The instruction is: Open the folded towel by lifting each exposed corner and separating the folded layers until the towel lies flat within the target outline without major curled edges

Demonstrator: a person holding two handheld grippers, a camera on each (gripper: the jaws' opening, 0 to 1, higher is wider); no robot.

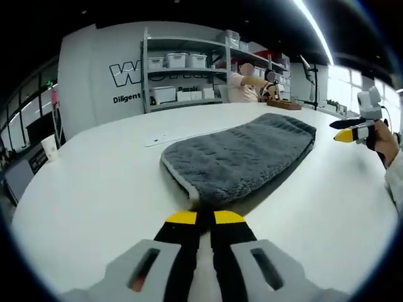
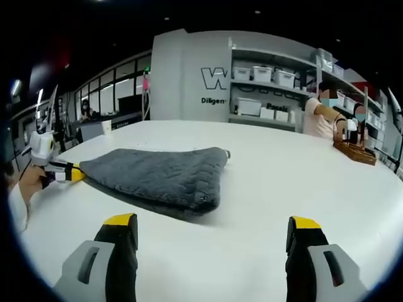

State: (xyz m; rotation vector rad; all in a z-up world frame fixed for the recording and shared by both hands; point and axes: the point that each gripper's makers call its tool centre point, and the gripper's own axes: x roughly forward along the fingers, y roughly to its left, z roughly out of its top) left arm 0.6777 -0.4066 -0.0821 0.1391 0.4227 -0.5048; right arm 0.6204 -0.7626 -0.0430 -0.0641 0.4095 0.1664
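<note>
A grey folded towel (image 1: 242, 157) lies on the white table (image 1: 94, 189); the right gripper view shows the same towel (image 2: 157, 173) from its other end. My left gripper (image 1: 205, 218) has its yellow-tipped jaws pressed together at the towel's near corner, and the pale hem runs in between the tips. Seen in the right gripper view, the left gripper (image 2: 68, 173) meets the towel's left end, held by a hand. My right gripper (image 2: 212, 221) stands wide open above bare table, short of the towel. The left gripper view shows the right gripper (image 1: 350, 131) off the towel's right side.
Shelving with white bins (image 2: 264, 94) stands behind the table. A person (image 2: 324, 116) works at the far edge beside a wooden tray (image 2: 354, 152). A thin marked line (image 1: 167, 138) runs on the table left of the towel.
</note>
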